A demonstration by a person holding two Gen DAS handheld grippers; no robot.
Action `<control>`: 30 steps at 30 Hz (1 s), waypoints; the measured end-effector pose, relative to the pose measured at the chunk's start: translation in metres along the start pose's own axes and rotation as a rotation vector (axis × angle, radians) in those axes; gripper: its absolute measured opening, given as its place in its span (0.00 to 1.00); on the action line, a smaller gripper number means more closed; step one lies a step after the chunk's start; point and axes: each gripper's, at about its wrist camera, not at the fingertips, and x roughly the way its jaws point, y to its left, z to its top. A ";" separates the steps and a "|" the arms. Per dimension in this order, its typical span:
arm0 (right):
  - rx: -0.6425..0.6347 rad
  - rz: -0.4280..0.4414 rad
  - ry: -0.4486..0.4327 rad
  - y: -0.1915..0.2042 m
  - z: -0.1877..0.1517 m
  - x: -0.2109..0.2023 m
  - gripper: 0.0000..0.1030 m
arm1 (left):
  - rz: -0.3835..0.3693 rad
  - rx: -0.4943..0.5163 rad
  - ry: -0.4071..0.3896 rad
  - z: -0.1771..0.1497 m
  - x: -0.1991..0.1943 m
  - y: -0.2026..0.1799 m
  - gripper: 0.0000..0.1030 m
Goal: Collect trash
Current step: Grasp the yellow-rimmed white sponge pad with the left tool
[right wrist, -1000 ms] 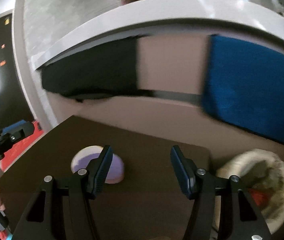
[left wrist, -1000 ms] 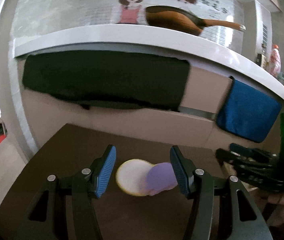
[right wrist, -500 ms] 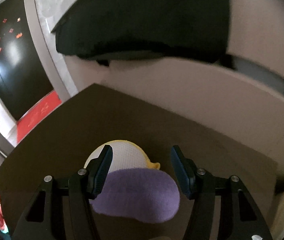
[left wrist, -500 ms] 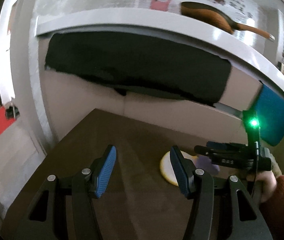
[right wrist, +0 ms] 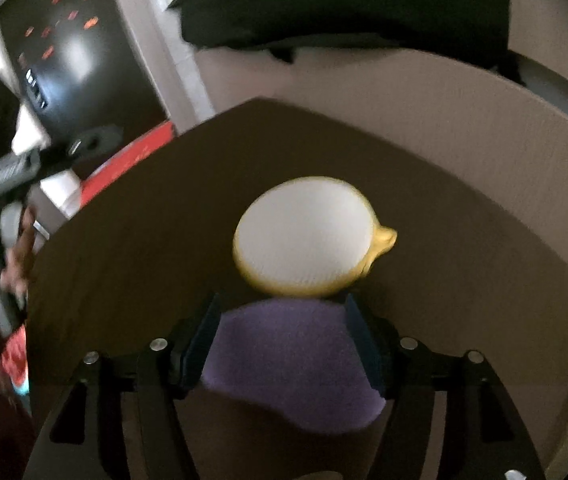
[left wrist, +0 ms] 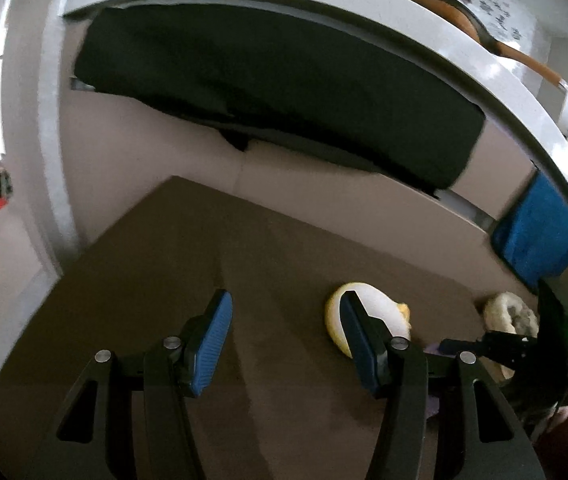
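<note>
Right gripper (right wrist: 279, 344) is held low over the dark brown table (right wrist: 131, 220), angled forward and down; its jaws are pressed against both sides of a purple fuzzy pad (right wrist: 292, 364), which lies on the table. A white pad with a yellow rim (right wrist: 304, 236) is seen just beyond, touching the purple one. Left gripper (left wrist: 284, 340) is held above the table to the left, jaws spread with nothing between them. A white-lined trash bin (left wrist: 510, 316) is seen at the table's far right edge.

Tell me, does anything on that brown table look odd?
Nothing spilled or broken. A purple pad sits between the right gripper's jaws, its far edge meeting a white, yellow-rimmed pad on the table.
</note>
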 end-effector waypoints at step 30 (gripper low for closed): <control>0.224 -0.021 -0.139 -0.019 -0.042 -0.027 0.32 | -0.288 -0.195 0.427 0.009 0.147 -0.040 0.54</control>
